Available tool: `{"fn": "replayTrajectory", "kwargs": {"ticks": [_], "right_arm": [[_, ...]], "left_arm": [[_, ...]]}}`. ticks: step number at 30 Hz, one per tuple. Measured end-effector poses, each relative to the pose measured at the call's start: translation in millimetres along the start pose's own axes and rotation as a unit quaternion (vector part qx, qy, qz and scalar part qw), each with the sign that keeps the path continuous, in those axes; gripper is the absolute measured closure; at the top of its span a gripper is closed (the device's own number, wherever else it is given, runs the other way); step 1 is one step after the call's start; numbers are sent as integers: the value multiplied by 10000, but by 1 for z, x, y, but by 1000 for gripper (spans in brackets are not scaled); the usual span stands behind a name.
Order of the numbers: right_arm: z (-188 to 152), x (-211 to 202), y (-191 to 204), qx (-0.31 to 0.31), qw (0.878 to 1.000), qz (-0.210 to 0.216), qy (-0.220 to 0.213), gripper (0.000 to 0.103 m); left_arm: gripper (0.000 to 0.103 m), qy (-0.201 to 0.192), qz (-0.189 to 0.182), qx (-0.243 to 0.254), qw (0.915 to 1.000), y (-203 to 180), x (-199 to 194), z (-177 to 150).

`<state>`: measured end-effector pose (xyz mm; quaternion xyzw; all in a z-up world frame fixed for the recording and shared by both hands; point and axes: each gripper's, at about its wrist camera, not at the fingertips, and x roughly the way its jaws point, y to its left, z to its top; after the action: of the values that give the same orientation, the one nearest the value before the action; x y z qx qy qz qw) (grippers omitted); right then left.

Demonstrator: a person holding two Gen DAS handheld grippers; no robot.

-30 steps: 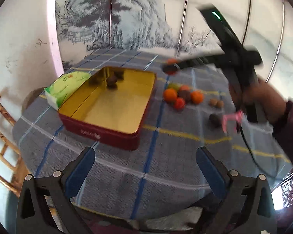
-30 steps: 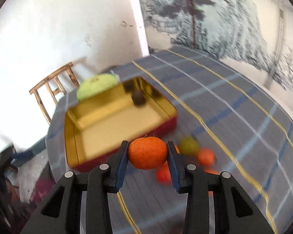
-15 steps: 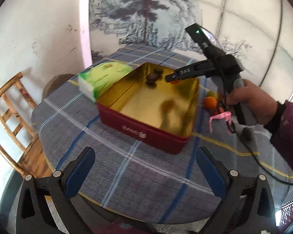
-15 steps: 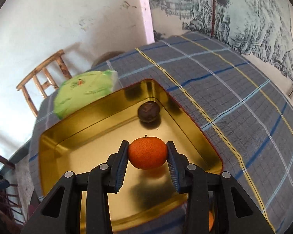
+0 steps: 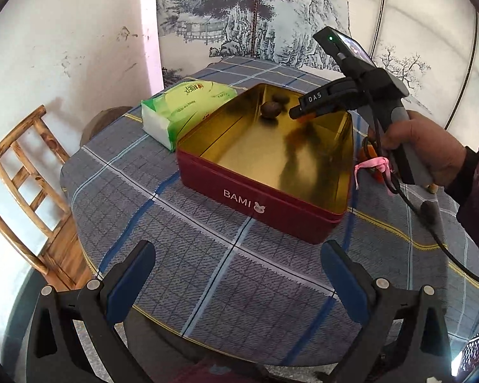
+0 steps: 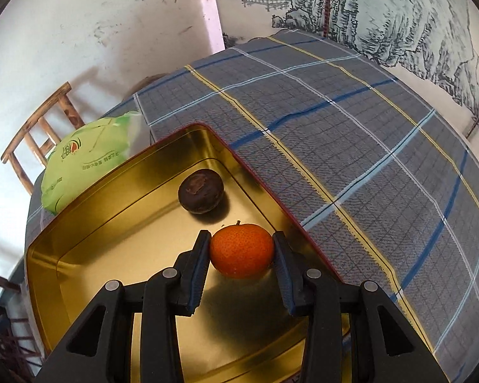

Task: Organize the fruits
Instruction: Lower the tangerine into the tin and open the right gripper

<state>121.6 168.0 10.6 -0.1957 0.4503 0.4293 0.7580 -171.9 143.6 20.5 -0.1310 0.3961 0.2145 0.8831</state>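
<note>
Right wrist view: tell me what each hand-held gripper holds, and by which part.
The right hand-held gripper clamps an orange by its two opposite sides, above the tin. The left hand-held gripper is open and holds nothing.

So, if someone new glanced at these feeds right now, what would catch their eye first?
Probably the orange, bright between the right gripper fingers, held low over the gold inside of the red tin. Next, the dark brown fruit in the tin's far corner, and the green tissue pack beside the tin on the checked tablecloth.
</note>
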Motion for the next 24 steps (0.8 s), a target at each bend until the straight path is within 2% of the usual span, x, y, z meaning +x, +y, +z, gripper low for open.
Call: {"fn": "replayTrajectory", "kwargs": {"ticks": [9,15,19,24], "right_arm": [[7,0,4,98,9999,8,-104,62],[7,-10,5,188,9992,93,-333,59],[7,-23,5,297,9974,262,-594,49],[5,-37,10,324,9949,456,-845,41]], "left_arm": [[1,119,30,-35,9999,3,4,-2],[1,188,24,-47,9998,4,6,-3],[1,224,32,-20,9997,1,7,-4],[1,299,43,6,9995,-1,11,-4]]}}
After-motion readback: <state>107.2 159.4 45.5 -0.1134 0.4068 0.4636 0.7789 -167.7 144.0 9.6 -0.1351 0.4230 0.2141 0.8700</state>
